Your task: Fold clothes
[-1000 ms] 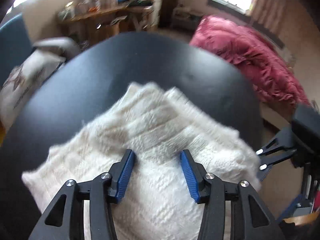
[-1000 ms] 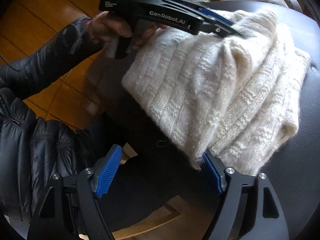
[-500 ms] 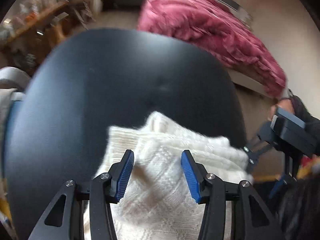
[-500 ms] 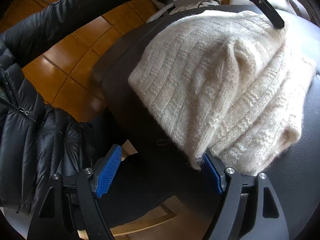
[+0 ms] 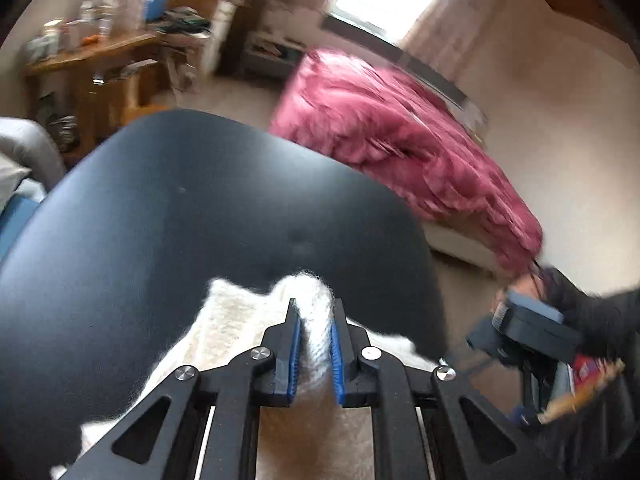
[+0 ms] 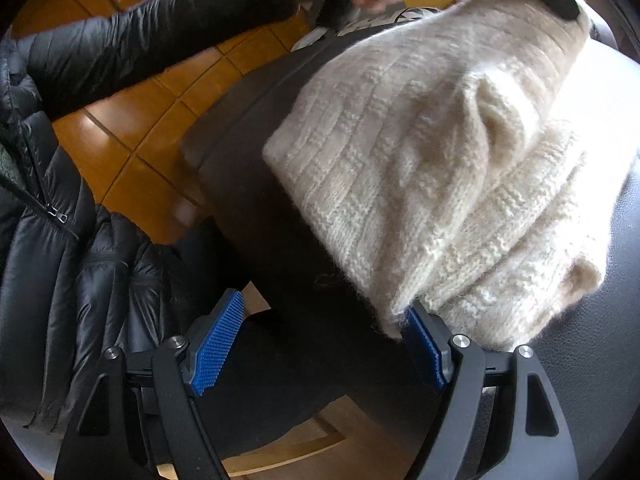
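My left gripper (image 5: 314,344) is clenched on a ridge of the cream ribbed-knit sweater (image 6: 432,152) — my right gripper (image 6: 324,340), at the sweater's six o'clock corner, gapes wide, holding nothing.

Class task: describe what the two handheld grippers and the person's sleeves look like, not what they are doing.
Both the left gripper and right gripper have matte black linkage fingers with silver pivot bolts and blue ribbed pads. The sleeve is shiny black quilted puffer fabric.

A sweater (image 6: 440,168) lies folded on a table (image 5: 180,240), filling the right of the right wrist frame. A bed (image 5: 400,140) sits behind the table, upper right; a desk (image 5: 92,64) upper left.
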`<state>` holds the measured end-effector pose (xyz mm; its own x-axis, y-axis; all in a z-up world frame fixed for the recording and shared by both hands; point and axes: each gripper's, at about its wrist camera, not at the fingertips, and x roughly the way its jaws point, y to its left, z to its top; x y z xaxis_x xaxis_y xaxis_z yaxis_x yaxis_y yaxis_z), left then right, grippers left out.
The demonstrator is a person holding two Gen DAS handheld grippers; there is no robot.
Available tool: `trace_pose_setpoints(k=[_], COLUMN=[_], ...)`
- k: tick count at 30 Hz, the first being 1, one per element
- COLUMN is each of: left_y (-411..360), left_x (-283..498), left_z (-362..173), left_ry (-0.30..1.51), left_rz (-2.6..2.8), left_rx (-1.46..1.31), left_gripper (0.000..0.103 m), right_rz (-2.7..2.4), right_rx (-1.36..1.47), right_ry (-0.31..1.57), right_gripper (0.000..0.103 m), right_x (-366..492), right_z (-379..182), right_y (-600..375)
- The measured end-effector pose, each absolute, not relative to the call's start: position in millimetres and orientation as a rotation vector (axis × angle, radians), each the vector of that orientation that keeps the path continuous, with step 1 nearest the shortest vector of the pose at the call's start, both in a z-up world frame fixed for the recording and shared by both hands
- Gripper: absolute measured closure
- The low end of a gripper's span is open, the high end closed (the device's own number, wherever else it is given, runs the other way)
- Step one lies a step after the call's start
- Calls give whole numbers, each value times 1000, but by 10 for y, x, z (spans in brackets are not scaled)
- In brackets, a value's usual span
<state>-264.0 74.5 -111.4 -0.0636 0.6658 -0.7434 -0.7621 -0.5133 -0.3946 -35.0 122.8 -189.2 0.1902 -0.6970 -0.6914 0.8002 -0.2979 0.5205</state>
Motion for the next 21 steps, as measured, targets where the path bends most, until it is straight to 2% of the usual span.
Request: trace_pose_setpoints(k=[4, 9, 15, 18, 21], left_y=[762, 743, 396, 225, 360], left_x=[-2706, -2654, -2643, -2373, -1916], left_z=[-1444, -1331, -993, -760, -737], left_ry=[63, 76, -61, -25, 139], left_rz=[1836, 1879, 2028, 1998, 1862], left_rx=[-1256, -1246, -1144, -1066, -1056], left_gripper=[87, 78, 77, 76, 76], right_rz=[-1483, -1485, -1483, -1485, -1492], right_rx=[1166, 1177, 1193, 1205, 1208], right_ry=[148, 146, 93, 65, 45], right_gripper=[23, 23, 23, 23, 23], right_x=[-107, -47, -33, -307, -464], right_z=[-1837, -1831, -1756, -1684, -1659], right_y=[1323, 1226, 1252, 1569, 1718])
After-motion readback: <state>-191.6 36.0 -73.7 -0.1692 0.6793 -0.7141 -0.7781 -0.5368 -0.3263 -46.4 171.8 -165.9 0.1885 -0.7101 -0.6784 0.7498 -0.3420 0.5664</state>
